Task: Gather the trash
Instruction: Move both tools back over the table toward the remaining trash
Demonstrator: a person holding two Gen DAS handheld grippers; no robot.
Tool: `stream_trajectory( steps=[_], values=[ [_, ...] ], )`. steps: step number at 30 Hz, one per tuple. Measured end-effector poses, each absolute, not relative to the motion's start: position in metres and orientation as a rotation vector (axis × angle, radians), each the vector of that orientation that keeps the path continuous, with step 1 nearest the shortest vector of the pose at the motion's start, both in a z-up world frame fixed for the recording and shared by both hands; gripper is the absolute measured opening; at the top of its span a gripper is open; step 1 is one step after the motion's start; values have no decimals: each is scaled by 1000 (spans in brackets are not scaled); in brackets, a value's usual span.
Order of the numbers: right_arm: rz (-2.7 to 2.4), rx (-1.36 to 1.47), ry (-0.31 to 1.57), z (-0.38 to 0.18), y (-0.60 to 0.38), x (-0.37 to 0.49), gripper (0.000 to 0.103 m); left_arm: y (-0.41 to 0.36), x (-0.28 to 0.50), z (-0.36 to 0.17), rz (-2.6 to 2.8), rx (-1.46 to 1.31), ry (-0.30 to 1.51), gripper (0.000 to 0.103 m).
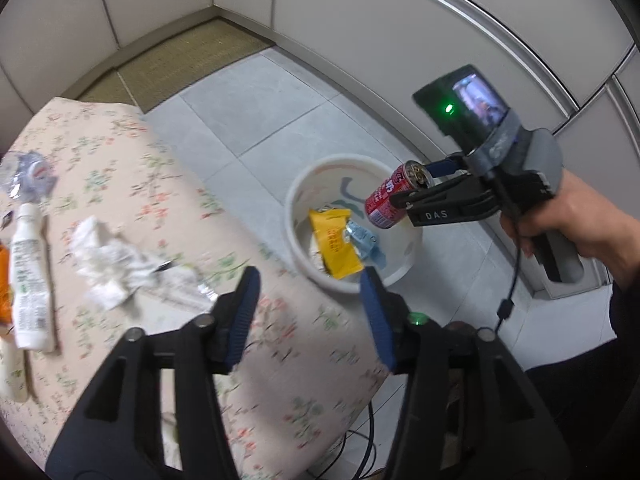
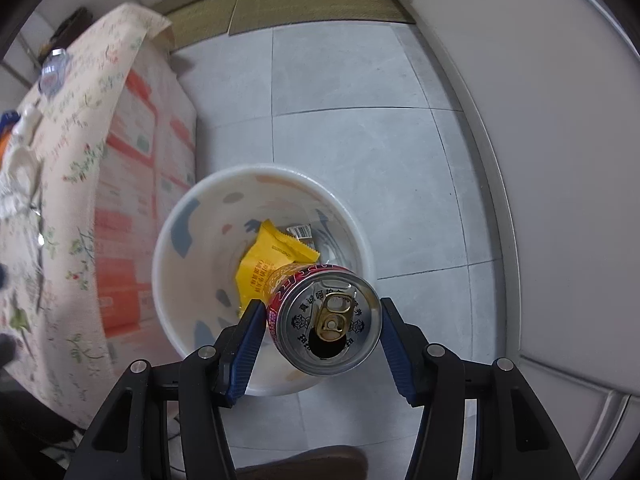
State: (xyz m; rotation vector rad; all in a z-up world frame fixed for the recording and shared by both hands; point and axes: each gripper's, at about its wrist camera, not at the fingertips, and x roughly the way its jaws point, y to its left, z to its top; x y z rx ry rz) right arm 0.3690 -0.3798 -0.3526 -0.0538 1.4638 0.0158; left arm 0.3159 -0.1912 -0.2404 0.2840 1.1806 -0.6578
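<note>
I am holding the red drink can (image 2: 326,316) clamped between the pads of my right gripper (image 2: 320,344), opened end toward the camera, directly over the white waste bin (image 2: 176,272) at frame centre, so that a release should drop it inside. A yellow snack wrapper (image 2: 264,264) is already lying at the bin's bottom. My left gripper (image 1: 310,316) is standing released and empty at lower centre, above the floral tablecloth (image 1: 132,168), where crumpled tissue (image 1: 108,264) and a white tube (image 1: 30,276) are waiting.
</note>
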Motion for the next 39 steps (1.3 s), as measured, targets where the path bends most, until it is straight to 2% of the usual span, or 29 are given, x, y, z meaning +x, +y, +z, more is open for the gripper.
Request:
stream_trajectory(
  steps=[11, 18, 22, 26, 39],
  values=[
    [12, -223, 1537, -387, -353, 376, 58, -139, 313, -239, -589, 259, 1175, 60],
    [43, -230, 1564, -392, -340, 381, 58, -121, 317, -247, -565, 231, 1225, 61],
    [50, -180, 1544, -378, -336, 384, 61, -116, 312, -240, -553, 228, 1206, 75],
    [49, -127, 1482, -351, -336, 384, 74, -111, 310, -232, -537, 231, 1195, 76],
    [0, -128, 1367, -270, -319, 367, 75, -68, 293, -205, -455, 221, 1162, 79]
  ],
)
